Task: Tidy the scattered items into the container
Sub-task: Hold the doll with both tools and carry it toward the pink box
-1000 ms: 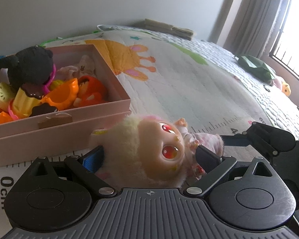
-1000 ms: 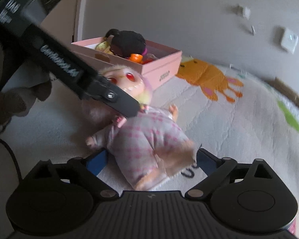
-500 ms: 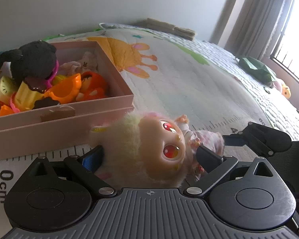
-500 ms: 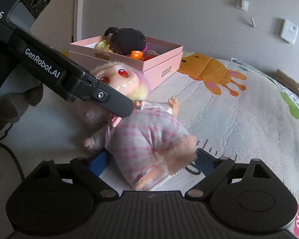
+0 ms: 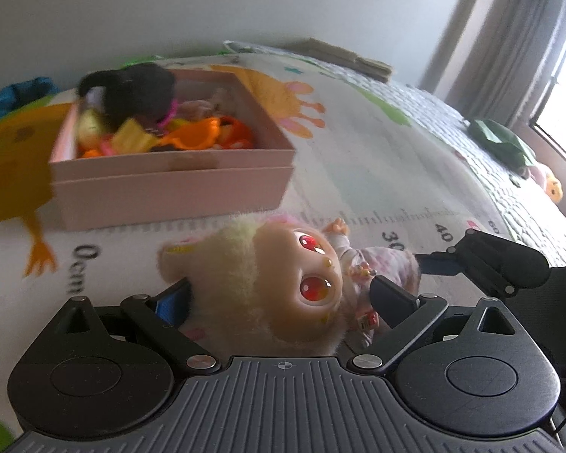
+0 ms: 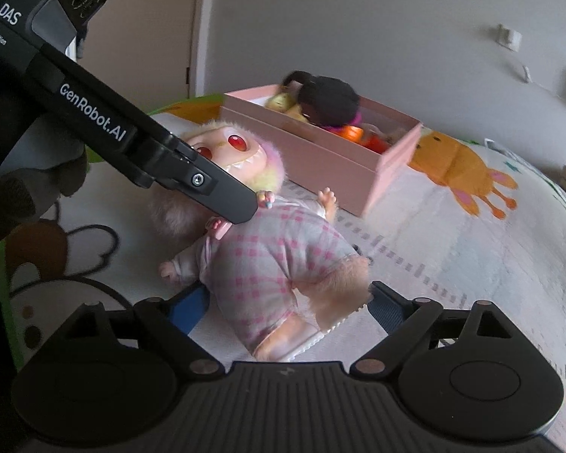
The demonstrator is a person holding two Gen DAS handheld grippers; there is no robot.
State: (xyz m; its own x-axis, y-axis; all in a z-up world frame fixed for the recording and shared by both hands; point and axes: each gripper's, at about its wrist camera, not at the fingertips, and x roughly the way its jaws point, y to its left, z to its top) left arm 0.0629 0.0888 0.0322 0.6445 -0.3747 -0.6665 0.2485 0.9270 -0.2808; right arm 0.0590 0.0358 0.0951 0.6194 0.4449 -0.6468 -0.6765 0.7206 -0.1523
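Note:
A furry doll with red eyes and a pink checked outfit (image 6: 279,260) hangs above the play mat. My left gripper (image 5: 279,298) is shut on the doll's head (image 5: 268,287). My right gripper (image 6: 286,305) is shut on its legs and lower body. The pink box (image 5: 169,181), holding a black plush and orange and yellow toys, stands beyond the doll; it also shows in the right wrist view (image 6: 320,151). The left gripper's arm (image 6: 132,151) crosses the doll's head in the right wrist view.
The printed play mat (image 5: 377,158) with a ruler scale lies under everything. A green item (image 5: 498,143) and a small yellow toy (image 5: 552,188) lie at the far right near the window. A wall (image 6: 358,30) stands behind the box.
Both grippers have lifted the doll higher off the mat, and the box now sits farther away and lower in both views. Both grips are unchanged.

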